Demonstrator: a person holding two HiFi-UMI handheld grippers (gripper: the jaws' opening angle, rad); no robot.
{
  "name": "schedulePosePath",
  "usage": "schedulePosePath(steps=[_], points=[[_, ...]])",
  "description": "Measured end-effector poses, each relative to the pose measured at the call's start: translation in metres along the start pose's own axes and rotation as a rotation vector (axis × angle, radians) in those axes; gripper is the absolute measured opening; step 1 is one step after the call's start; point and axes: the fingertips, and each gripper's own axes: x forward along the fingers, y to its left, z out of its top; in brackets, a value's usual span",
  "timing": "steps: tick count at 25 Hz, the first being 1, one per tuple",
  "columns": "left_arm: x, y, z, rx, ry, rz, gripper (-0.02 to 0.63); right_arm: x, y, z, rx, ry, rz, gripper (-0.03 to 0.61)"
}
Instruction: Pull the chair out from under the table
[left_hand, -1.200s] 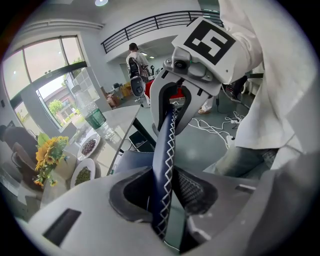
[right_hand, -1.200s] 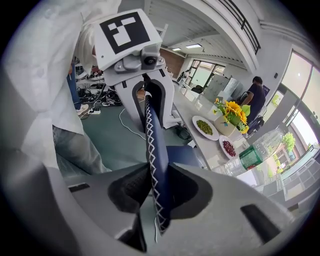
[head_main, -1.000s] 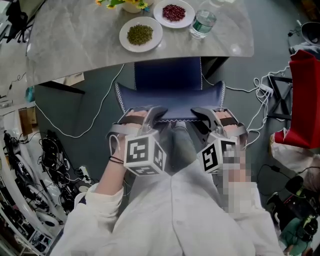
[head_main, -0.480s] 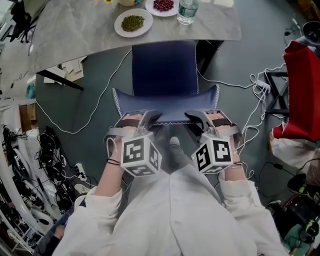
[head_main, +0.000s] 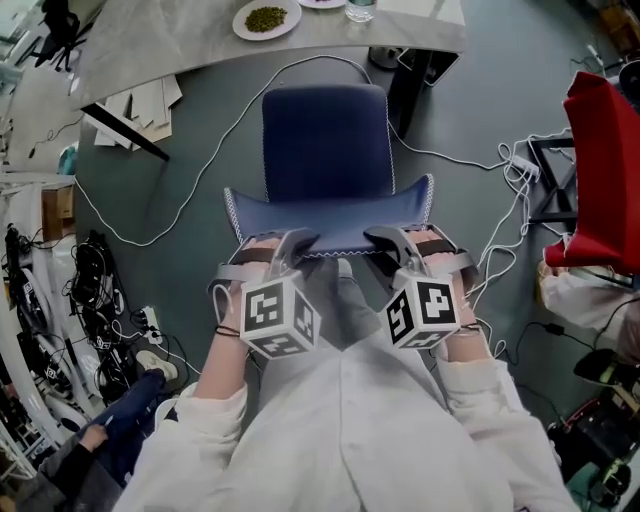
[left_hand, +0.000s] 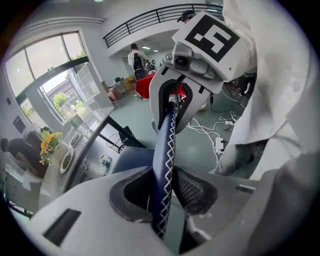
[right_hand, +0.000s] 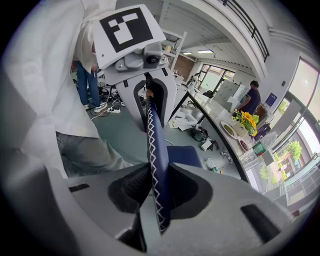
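Reaching forward from the body, both forearms slope down toward the table (head_main: 190, 50), with each marker cube turned upward. The left gripper (head_main: 297, 243) and right gripper (head_main: 385, 240) each pinch the top edge of the backrest (head_main: 330, 212) of the chair (head_main: 325, 140). Their jaws are narrowed onto the thin blue padding, with its white zigzag stitching caught between the pads. The left gripper holds the end on the person's left, the right gripper the other end. The chair stands on the floor just clear of the table's near edge, its seat wholly out from under it. The seat faces the table and the backrest is on the far side from it. The backrest's long top edge runs roughly parallel to the table's edge.
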Motion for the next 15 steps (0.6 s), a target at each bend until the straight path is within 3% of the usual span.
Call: schedulePosePath(steps=[7, 15], points=[[-0.009, -0.046, 0.0, -0.028, 0.011, 0.001, 0.121, -0.016, 0.043, -0.004, -0.01, -0.003, 0.003, 0.087], [-0.02, -0.076, -0.009, 0.001, 0.026, -0.002, 0.121, -0.022, 0.077, 0.004, 0.02, 0.012, 0.002, 0.087]])
